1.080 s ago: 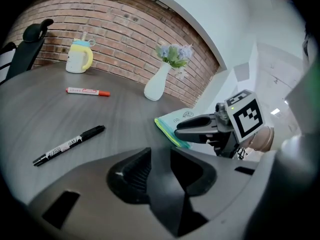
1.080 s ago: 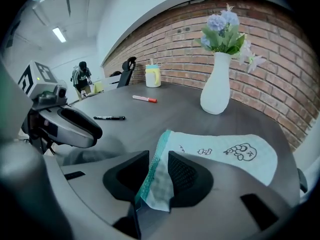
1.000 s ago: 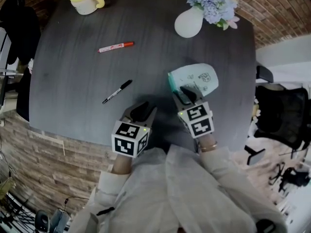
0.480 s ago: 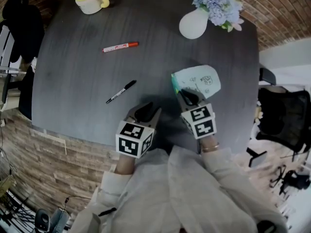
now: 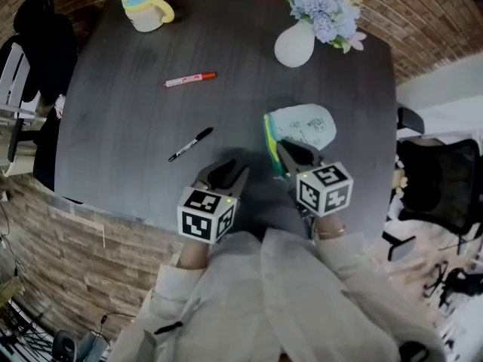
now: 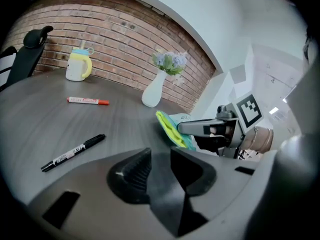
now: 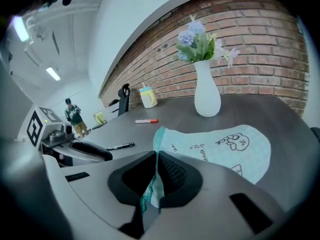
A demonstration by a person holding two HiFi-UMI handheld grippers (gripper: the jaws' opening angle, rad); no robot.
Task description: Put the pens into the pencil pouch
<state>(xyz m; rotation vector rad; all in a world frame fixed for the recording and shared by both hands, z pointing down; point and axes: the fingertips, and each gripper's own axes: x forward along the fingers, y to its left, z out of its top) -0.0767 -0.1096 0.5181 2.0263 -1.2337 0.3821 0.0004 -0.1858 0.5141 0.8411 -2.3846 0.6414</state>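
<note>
The pencil pouch [image 5: 308, 121] lies on the table's [image 5: 128, 164] right side, its mouth edge pinched in the right gripper [image 5: 287, 153], which has rolled since a second ago and lifted that edge to show yellow-green lining. The black pen [image 5: 190, 144] and red pen [image 5: 190, 79] lie unmoved to the left. The left gripper [image 5: 224, 174] hovers just beside the black pen, jaws narrowly apart and empty.

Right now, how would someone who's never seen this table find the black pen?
On the dark grey table, look toward the person's side, just beyond the left tool. The black pen lies there at a slant; unlike the red-capped pen farther back, its cap is black.
</note>
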